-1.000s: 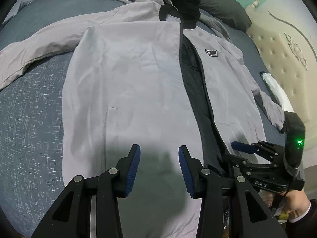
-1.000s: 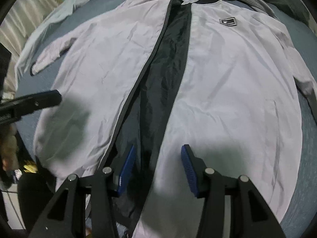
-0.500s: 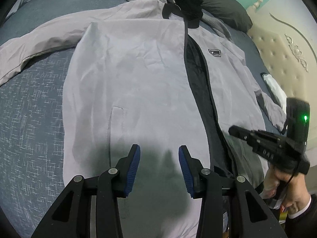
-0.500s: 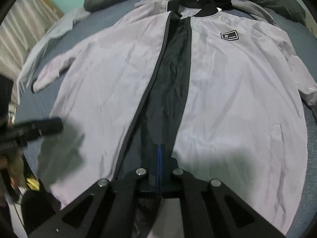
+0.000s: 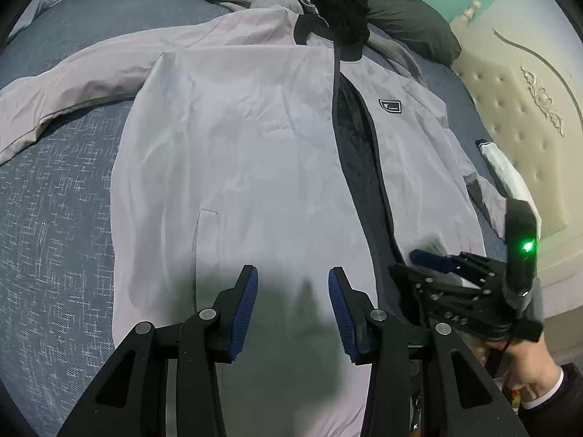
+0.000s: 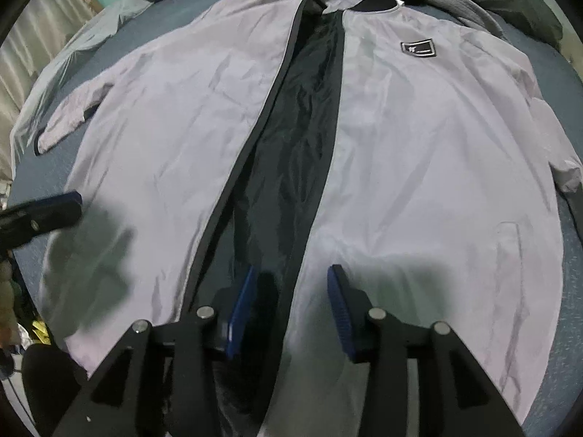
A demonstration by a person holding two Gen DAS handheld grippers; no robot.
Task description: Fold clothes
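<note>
**Jacket flat on bed, front unzipped, hem nearest**

Left gripper (image 5: 293, 309): blue-padded fingers spread wide, empty, above the hem of the pale grey jacket (image 5: 237, 153). Right gripper (image 6: 288, 307): fingers likewise wide apart, holding nothing, over the open dark lining (image 6: 291, 153). Jacket lies face-up on the blue bedspread (image 5: 54, 218); long axis runs hem near, black collar (image 6: 379, 2) far, sleeves out sideways. Chest patch (image 6: 418, 49): black rectangle, white mark, text unreadable. Dark pillows (image 5: 408, 25) beyond collar.
</note>
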